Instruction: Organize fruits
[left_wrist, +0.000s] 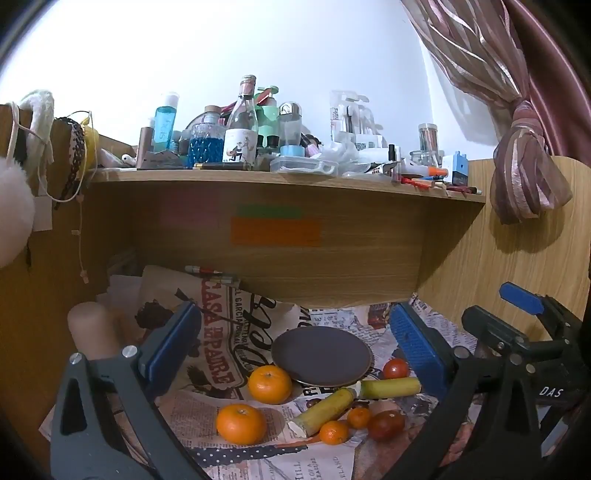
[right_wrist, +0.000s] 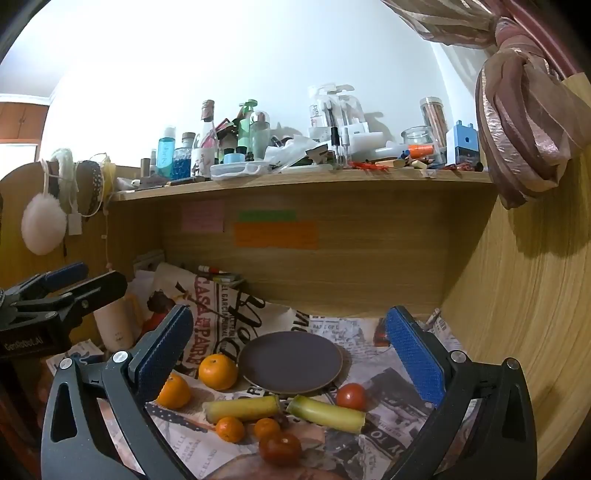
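A dark round plate (left_wrist: 321, 356) (right_wrist: 290, 362) lies on newsprint paper. In front of it lie two large oranges (left_wrist: 269, 384) (left_wrist: 241, 423), two small oranges (left_wrist: 334, 432) (left_wrist: 358, 417), two yellow-green cane pieces (left_wrist: 325, 411) (left_wrist: 390, 387) and two red tomatoes (left_wrist: 396, 368) (left_wrist: 386, 424). The same fruits show in the right wrist view: oranges (right_wrist: 218, 371) (right_wrist: 173, 392), cane pieces (right_wrist: 242, 408) (right_wrist: 327, 413), tomatoes (right_wrist: 351, 396) (right_wrist: 280, 447). My left gripper (left_wrist: 295, 339) is open and empty above the fruits. My right gripper (right_wrist: 291, 339) is open and empty over the plate.
A wooden shelf (left_wrist: 288, 177) above holds several bottles, jars and boxes. A wooden back panel (left_wrist: 332, 251) and a side wall (right_wrist: 524, 295) close in the nook. A cream bottle (left_wrist: 92, 328) stands at the left. A tied curtain (right_wrist: 524, 122) hangs at the right.
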